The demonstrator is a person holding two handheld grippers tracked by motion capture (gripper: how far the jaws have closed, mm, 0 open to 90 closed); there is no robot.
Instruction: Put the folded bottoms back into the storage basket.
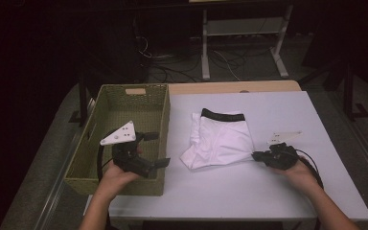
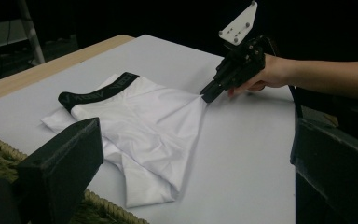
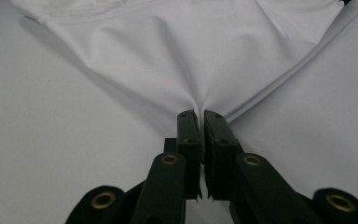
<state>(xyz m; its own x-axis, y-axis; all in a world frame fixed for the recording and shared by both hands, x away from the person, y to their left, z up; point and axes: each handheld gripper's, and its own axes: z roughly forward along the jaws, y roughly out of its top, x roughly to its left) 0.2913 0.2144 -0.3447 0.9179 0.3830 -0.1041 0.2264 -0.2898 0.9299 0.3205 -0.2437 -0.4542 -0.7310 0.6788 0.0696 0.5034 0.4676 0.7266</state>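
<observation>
Grip: right gripper [image 3: 201, 114] has its jaws pinched together on one corner of the white boxer briefs [image 1: 220, 139]; cloth bunches into a point right at the tips.
Briefs location: flat on the white table [image 1: 278, 191], ahead of the right gripper, black waistband [image 1: 223, 115] on the far side from it; near edge partly folded under.
Left gripper: left gripper [image 1: 148, 149] hovers over the woven basket [image 1: 165, 103], jaws spread wide, nothing between them, well apart from the cloth.
Risk 1: pinch is tiny, only a fabric tip; judging by that, a quick tug could let the corner slip out.
Risk 2: one-corner hold; if lifted like this, the briefs would likely hang crooked and the fold would fall open.
Risk 3: dragging toward the basket could bunch the cloth against the basket's rim, which stands just beside the briefs' far edge as seen from the right gripper.
Risk 4: left gripper sits in the path over the basket; arms could crowd if both head there.
Obstacles: basket wall between left gripper and briefs; otherwise table surface around the cloth is bare.
Surroundings: wooden strip along the table's back edge [image 1: 230, 87], metal frame legs [image 1: 205, 48] and loose cables [image 1: 172, 67] on the dark floor beyond, nowhere near the work.
</observation>
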